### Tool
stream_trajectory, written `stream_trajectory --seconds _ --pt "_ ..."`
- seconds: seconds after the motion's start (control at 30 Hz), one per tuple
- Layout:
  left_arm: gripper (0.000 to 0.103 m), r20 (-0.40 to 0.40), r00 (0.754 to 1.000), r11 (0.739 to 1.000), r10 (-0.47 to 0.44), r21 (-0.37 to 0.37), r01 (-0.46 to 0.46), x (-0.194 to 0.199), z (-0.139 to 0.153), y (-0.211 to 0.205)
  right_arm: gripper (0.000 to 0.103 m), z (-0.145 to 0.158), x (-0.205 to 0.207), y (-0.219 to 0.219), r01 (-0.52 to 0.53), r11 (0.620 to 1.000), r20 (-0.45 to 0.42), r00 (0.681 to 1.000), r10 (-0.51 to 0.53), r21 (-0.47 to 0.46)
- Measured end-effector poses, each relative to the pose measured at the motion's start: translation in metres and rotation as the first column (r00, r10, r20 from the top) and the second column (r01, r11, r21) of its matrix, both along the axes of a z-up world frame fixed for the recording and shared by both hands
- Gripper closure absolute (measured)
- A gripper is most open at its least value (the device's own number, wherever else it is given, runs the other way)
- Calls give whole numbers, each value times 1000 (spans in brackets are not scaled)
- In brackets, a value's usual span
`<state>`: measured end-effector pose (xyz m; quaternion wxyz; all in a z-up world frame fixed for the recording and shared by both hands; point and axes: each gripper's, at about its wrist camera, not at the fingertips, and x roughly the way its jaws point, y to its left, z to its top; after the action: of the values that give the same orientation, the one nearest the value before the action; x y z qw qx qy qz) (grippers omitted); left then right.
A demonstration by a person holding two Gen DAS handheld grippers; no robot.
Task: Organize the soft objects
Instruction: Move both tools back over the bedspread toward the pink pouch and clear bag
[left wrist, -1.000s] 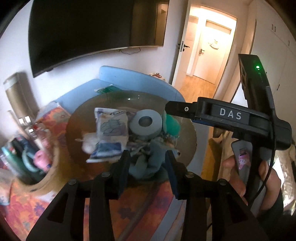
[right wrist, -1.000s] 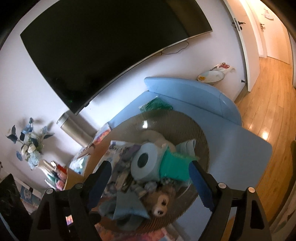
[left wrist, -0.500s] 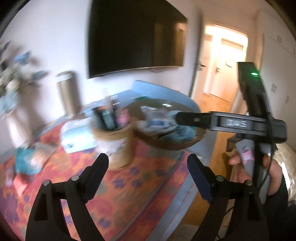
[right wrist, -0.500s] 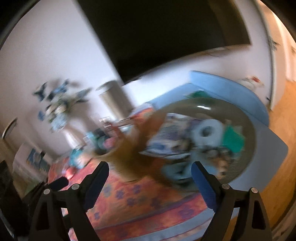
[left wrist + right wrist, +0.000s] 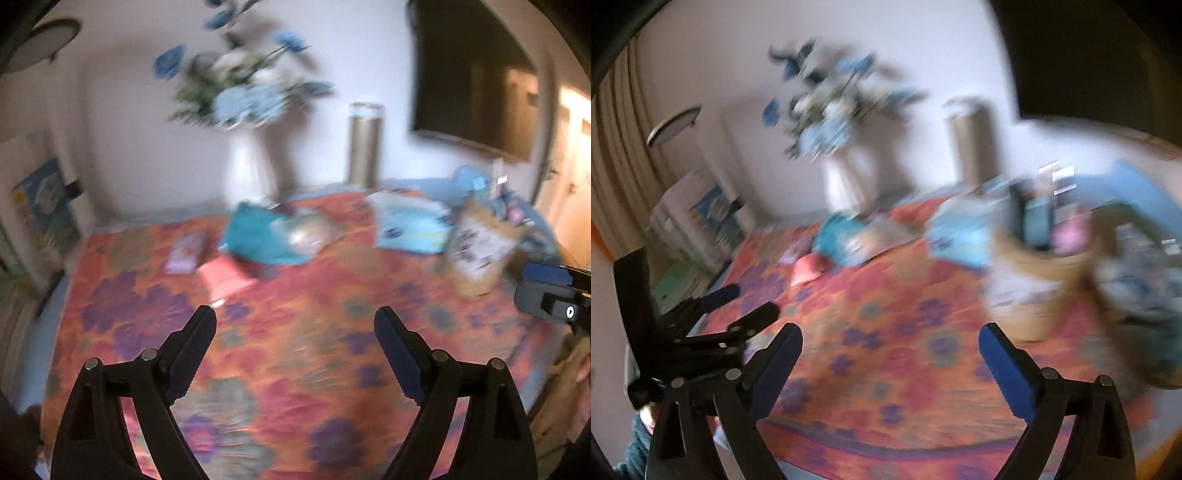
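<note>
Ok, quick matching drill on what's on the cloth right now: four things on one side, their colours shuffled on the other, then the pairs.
Things:
1. vase
2. tall cylinder
3. small flat item nearest the left gripper
4. basket

Colours:
A. tan
B. white
C. pink-red
D. metallic beige

Pairs: 1-B, 2-D, 3-C, 4-A

Both views are motion-blurred, so only broad colours are readable.

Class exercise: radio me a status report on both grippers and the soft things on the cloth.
Left gripper open, empty. Right gripper open, empty, jaws just widened. Teal pack and pink pack lie untouched on flowered cloth. Path between looks clear; view blurred.
</note>
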<state>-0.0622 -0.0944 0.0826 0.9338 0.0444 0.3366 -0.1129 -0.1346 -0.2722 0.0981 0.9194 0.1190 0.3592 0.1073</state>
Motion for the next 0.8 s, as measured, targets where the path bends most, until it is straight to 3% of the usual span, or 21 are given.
stream_trajectory --seconds 0.13,0.33,0.43,0.63,0.8 --pt "16 -57 995 997 78 -5 -78 14 -22 31 7 -22 37 38 -62 998 -56 997 60 -33" --pt "16 -122 972 979 201 29 -199 30 -60 64 7 -51 72 76 -89 990 -68 994 81 -114" --pt "16 -152 969 979 195 -22 -200 32 -63 72 7 -66 83 87 -91 987 -60 995 84 -131" --pt "16 -110 974 978 196 93 -187 25 -65 49 7 -88 92 96 -52 984 -66 997 41 -171" --pt "15 -127 978 984 165 91 -154 28 -67 46 5 -87 88 92 -27 985 -43 999 20 -170"
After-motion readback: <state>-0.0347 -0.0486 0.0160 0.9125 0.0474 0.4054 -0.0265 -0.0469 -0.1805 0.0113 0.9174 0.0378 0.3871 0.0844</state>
